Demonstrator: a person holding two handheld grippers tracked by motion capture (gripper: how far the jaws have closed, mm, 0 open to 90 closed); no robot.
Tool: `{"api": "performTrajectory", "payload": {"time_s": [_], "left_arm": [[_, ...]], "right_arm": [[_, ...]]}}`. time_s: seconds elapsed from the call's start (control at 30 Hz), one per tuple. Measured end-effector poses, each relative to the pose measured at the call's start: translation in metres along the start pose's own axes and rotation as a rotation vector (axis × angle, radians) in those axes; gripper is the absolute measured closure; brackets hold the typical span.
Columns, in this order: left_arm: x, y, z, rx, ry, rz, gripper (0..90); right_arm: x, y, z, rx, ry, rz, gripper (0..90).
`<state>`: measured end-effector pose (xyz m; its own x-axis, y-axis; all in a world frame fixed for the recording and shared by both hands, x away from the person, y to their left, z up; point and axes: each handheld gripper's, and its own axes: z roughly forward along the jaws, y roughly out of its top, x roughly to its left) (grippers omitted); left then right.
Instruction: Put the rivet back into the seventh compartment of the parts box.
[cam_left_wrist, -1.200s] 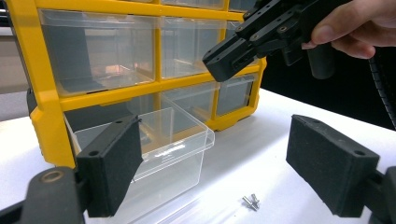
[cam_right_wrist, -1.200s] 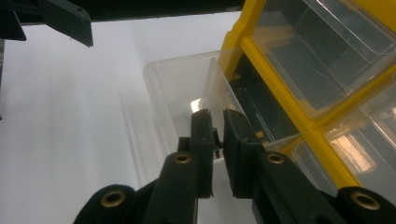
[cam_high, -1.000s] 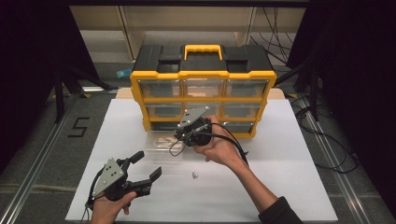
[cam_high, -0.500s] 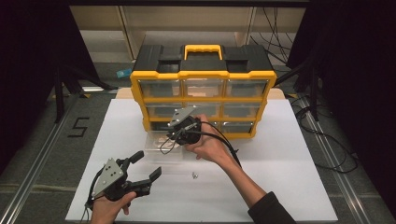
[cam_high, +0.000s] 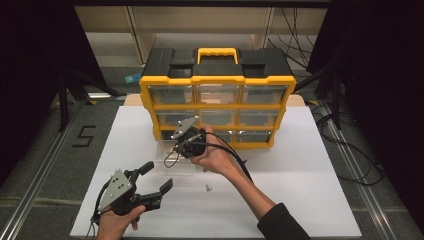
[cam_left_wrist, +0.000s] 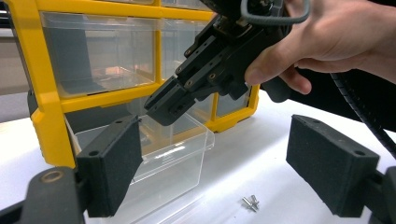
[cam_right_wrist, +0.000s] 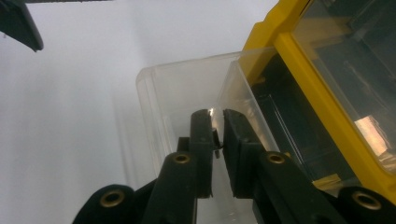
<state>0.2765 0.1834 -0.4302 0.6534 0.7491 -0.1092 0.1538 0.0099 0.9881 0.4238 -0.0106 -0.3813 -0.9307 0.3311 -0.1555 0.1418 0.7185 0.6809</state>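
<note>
Yellow-and-black drawer organizer (cam_high: 218, 95) at far middle of white desk (cam_high: 310, 175), clear drawer fronts facing near edge. Clear drawer (cam_left_wrist: 159, 154) pulled out from bottom-left slot, resting on desk just in front of organizer's left end, still close to its slot.

Right gripper (cam_high: 176, 147) held in right hand (cam_high: 215, 157), angled down over pulled-out clear drawer (cam_high: 172, 157). In right gripper view, jaws nearly together, pinching small dark metal part (cam_right_wrist: 216, 140) with glinting tip between pads (cam_right_wrist: 201, 140), directly above open drawer (cam_right_wrist: 187, 88); exact kind of part too small to tell. Same gripper seen from left gripper view (cam_left_wrist: 161, 105), tips poised at drawer's back, beside yellow frame.

Left gripper (cam_high: 155, 177) held in left hand (cam_high: 117, 225) near left part of near desk edge, well apart from organizer. Jaws spread wide, nothing between pads (cam_left_wrist: 109, 163), pointed toward drawer and organizer (cam_left_wrist: 42, 79).

Small silver screws (cam_high: 208, 188) loose on desk, middle area, between the two grippers, near side of drawer; also visible in left gripper view (cam_left_wrist: 251, 202). Black cable (cam_high: 235, 155) trailing from right gripper along forearm.
</note>
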Motion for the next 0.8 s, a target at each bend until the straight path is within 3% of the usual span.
{"api": "performTrajectory", "payload": {"time_s": [0.17, 0.23, 0.33, 0.37, 0.43, 0.5, 0.53, 0.8], "left_arm": [[0.000, 0.000, 0.000, 0.000, -0.001, 0.001, 18.0], [0.000, 0.000, 0.000, 0.000, -0.002, 0.001, 18.0], [0.000, 0.000, 0.000, -0.001, -0.001, -0.001, 18.0], [0.000, 0.000, 0.000, -0.001, -0.001, -0.001, 18.0], [0.000, 0.000, 0.000, -0.001, 0.001, -0.005, 18.0], [0.000, 0.000, 0.000, 0.000, -0.001, -0.001, 18.0], [0.000, 0.000, 0.000, 0.001, -0.002, 0.000, 18.0], [0.000, 0.000, 0.001, 0.004, 0.000, 0.000, 18.0]], "right_arm": [[-0.001, -0.001, 0.005, 0.018, 0.008, 0.007, 79.0], [-0.001, -0.001, 0.007, 0.024, 0.005, 0.012, 74.3], [0.000, -0.001, 0.005, 0.021, -0.017, 0.028, 60.3], [0.000, -0.001, 0.005, 0.021, -0.017, 0.028, 60.3], [0.000, 0.000, -0.004, -0.006, -0.025, 0.043, 48.9], [0.000, 0.000, -0.010, -0.014, -0.040, 0.042, 43.6], [0.000, -0.001, -0.014, -0.012, -0.055, 0.024, 41.8], [0.007, -0.012, -0.039, -0.035, -0.051, 0.029, 36.5]]}}
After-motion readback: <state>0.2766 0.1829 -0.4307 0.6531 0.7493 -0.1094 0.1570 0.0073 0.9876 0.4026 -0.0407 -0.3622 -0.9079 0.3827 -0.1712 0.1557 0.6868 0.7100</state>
